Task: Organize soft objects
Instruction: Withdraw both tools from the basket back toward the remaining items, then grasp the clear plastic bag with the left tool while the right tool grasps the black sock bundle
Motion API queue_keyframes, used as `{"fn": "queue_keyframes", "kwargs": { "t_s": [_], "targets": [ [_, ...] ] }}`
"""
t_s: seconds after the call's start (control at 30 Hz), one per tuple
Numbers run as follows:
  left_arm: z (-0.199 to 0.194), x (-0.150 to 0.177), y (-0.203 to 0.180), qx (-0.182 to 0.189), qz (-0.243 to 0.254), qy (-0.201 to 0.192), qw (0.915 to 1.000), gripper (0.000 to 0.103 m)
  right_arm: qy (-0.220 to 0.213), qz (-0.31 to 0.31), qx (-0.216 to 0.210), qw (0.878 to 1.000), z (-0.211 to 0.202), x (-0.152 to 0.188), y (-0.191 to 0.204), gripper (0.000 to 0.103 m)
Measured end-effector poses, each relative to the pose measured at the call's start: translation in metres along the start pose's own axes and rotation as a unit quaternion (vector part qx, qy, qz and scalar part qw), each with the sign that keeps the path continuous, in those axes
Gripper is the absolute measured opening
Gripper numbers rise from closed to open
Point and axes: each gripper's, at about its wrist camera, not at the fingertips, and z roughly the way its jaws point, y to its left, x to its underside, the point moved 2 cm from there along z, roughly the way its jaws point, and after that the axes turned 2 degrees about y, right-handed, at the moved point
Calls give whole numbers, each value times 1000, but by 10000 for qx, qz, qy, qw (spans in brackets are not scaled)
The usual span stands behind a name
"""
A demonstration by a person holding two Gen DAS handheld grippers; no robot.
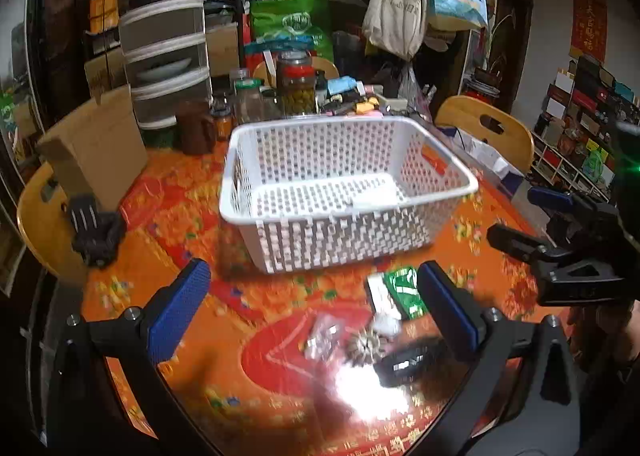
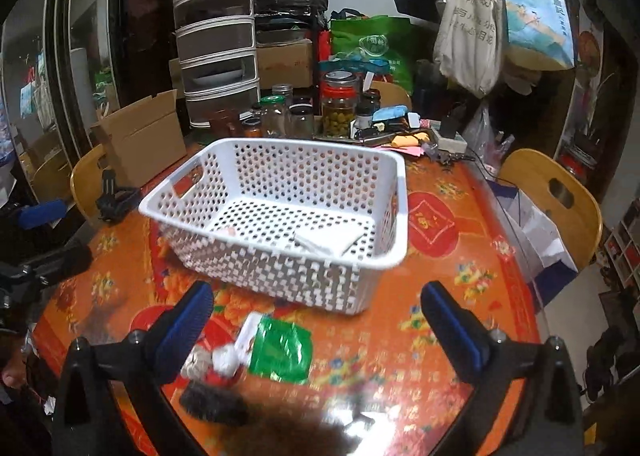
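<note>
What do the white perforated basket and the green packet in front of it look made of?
White perforated basket: rigid moulded plastic, matte, with even holes and a rolled rim. Green packet: apparently thin glossy plastic or foil film, crinkled and catching highlights; blur leaves it uncertain.

Small items (image 1: 360, 340) on the table, lower centre of left wrist view: motion-blurred, kinds unreadable. Glare patch (image 1: 368, 388) below them washes out the tablecloth print. Dark furry object (image 2: 212, 404), bottom centre-left of right wrist view: blurred, identity unclear. White flat piece (image 2: 332, 240) inside the basket (image 2: 276, 144): cannot tell what it is. Tote bag lettering (image 2: 472, 24), upper right: too smeared to read.
</note>
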Motion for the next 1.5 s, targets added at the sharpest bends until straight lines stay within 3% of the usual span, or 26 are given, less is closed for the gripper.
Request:
{"fn": "queue_keyframes", "kwargs": {
  "t_s": [0.33, 0.6, 1.13, 1.5],
  "targets": [
    [29, 76, 3, -36, -231, 377, 9990, 102, 139, 266, -251, 9992, 3, 70, 4, 103],
    [62, 101, 14, 1, -477, 646, 9968, 102, 569, 549, -535, 9954, 21, 119, 15, 103],
    [94, 111, 31, -63, -666, 868, 9940, 101, 862, 112, -1006, 9911, 46, 129, 70, 93],
    [102, 111, 18, 20, -569, 879, 9945, 101, 990, 100, -1041, 9896, 64, 127, 74, 64]
  ]
}}
